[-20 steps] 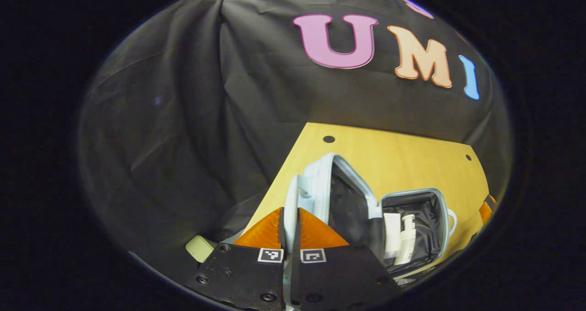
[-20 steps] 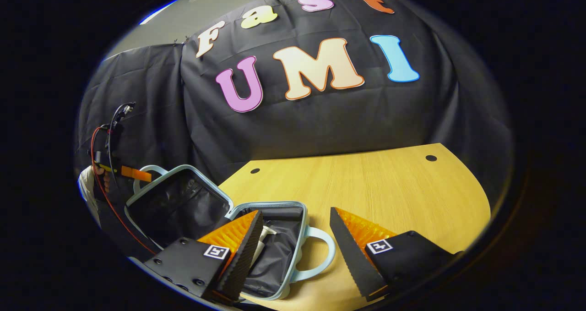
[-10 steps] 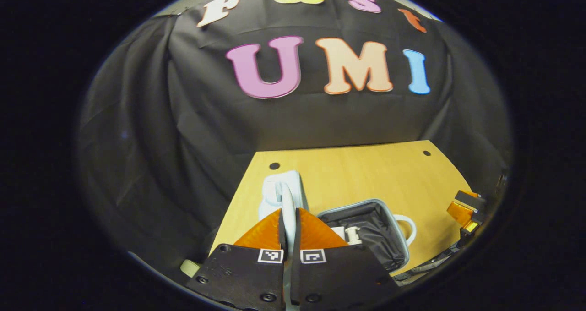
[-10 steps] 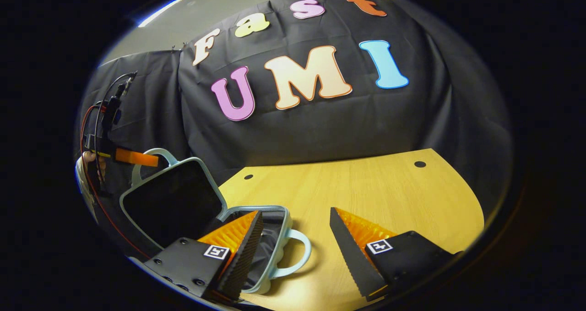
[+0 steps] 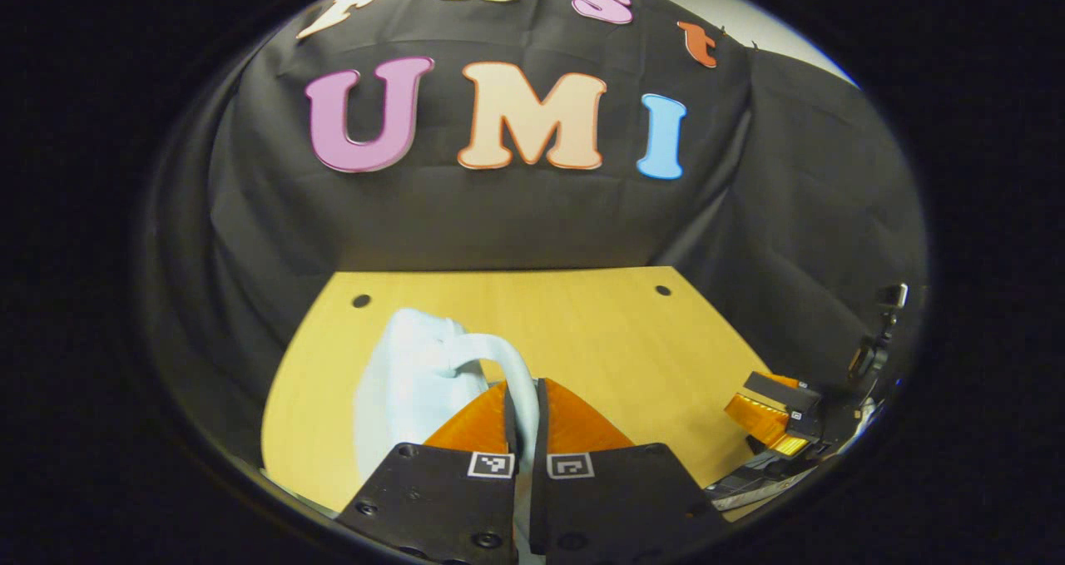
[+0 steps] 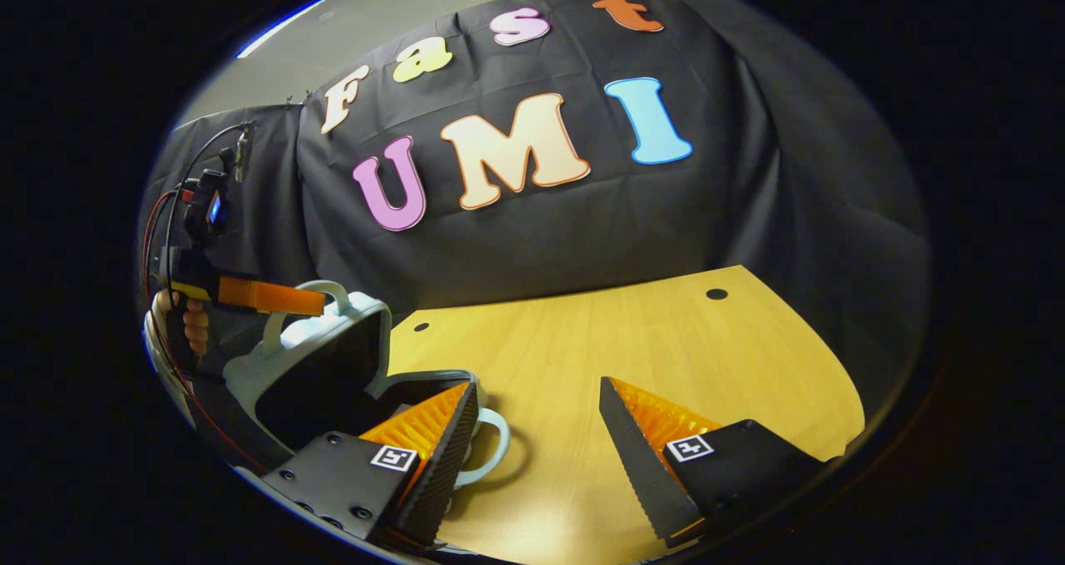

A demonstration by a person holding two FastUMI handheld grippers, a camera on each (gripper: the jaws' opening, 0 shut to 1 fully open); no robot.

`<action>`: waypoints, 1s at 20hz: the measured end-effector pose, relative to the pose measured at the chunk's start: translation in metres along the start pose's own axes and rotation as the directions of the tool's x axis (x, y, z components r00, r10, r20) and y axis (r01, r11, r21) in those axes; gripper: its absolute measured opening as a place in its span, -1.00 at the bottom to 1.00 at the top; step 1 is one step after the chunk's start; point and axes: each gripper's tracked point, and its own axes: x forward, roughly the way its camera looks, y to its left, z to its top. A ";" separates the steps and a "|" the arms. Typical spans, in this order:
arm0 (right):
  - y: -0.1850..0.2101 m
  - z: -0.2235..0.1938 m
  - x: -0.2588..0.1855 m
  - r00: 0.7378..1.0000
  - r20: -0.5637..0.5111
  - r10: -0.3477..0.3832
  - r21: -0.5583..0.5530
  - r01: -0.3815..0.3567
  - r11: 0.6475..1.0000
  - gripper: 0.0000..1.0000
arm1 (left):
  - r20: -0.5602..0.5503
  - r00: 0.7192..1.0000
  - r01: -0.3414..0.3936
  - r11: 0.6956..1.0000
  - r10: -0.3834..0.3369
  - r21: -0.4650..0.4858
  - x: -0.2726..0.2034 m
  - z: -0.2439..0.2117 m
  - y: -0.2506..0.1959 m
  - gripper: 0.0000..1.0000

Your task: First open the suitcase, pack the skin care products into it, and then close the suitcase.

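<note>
Left gripper view showed the left gripper [image 5: 522,398] clamped on the lid handle [image 5: 509,365] of the pale blue suitcase [image 6: 333,357], half-closed on the wooden table [image 6: 632,340]. Beside it, the right gripper [image 6: 537,432] hovered, fingers wide apart.

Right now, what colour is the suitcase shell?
Pale blue, with a dark lining; the suitcase shows best in the right gripper view.

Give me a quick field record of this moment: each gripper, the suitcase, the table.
left gripper: shut on the lid handle
right gripper: open, holding nothing, low over the table
suitcase: pale blue, lid partly raised, not yet closed
lower handle: lying on the table
table: light wood, two small holes near far edge
</note>
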 end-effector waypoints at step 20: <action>-0.100 0.018 -0.039 0.993 0.016 -0.119 -0.008 0.119 0.993 0.85 | -0.278 0.961 0.032 0.999 -0.019 0.042 0.105 -0.153 -0.082 -0.63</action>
